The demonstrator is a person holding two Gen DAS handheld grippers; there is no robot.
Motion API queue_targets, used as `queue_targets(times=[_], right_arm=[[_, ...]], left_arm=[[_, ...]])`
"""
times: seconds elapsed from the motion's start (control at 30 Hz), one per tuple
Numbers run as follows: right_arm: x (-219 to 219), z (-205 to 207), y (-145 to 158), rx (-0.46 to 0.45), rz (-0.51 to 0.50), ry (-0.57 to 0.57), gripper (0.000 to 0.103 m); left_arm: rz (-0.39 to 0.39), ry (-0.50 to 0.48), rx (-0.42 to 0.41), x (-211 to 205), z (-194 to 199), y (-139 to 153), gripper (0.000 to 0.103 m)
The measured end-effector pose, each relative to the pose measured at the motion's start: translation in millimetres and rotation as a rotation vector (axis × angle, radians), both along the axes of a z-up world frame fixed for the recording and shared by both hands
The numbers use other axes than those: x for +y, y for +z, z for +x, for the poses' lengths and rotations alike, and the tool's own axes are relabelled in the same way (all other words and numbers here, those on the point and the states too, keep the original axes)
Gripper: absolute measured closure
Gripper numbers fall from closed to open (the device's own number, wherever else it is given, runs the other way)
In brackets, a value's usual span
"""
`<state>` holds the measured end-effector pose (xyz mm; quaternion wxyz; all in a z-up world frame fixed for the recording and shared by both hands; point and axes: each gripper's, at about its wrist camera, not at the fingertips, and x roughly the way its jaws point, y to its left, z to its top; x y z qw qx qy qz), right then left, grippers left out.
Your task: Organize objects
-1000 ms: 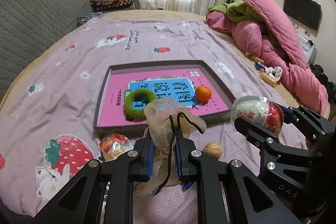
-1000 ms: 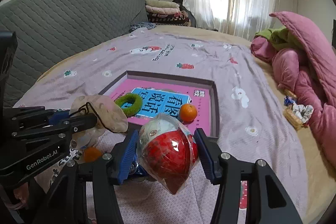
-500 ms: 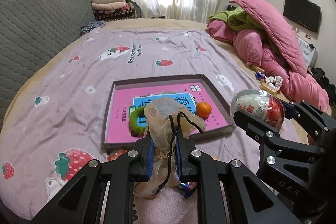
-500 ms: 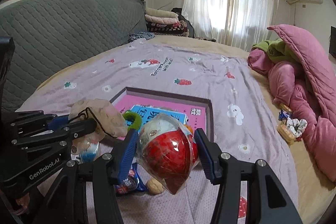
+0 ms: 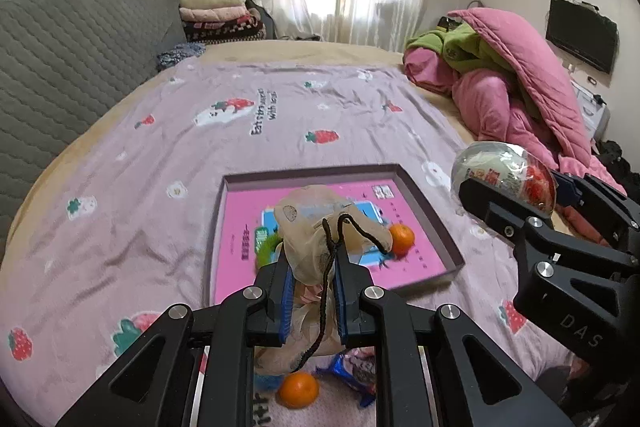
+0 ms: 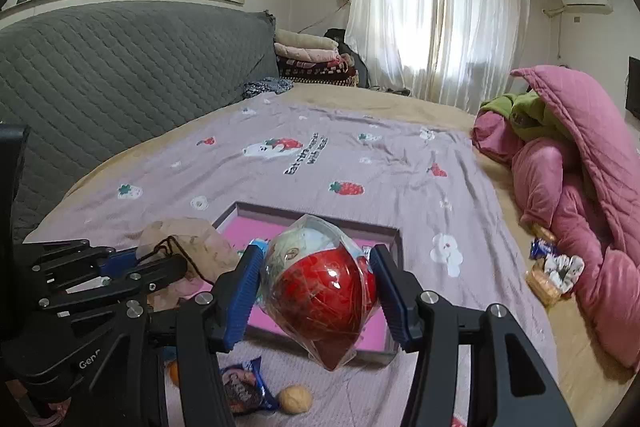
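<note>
Left wrist view: the left tool is pinched nearly closed on the neck of a beige drawstring pouch, whose black cord hangs down between the blue pads. Straight ahead of it and lower lies the shallow tray on the bed, its long side running across the tool's line, with an orange and a green ring already inside. Below the tool, on the bedspread, sit another orange and a blue snack packet.

In the right wrist view the right tool stands partly open, its pads pressed on a wrapped red-and-white toy egg, pointed end down. The tray's near edge lies just beyond and beneath it. A walnut rests below. Both hands look about equally near the tray; I'd judge the left pouch sits more squarely over its middle.
</note>
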<state>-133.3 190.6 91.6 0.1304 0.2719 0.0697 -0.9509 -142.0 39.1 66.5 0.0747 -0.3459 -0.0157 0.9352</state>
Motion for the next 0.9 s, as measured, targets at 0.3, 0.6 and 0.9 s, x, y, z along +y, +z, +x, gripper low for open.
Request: queue_targets(times=[0.3,0.6,0.9], right_arm=[[-4.7,-21.5,19.5,0.029,-0.001,-0.003,0.048],[-7.2,-34.9,31.9,0.047,0.006,-0.005,0.048],[-6.5,-50.5,33.3,0.048,0.006,-0.020,0.047]], left_arm=[[-0.003,0.011,0.009,-5.2,-20.0,14.8,0.087],[-0.002,0.021,0.018,-6.1,-37.9,24.5,0.086],[-0.011,0.044,0.026,-9.2,-58.8,28.1,0.086]])
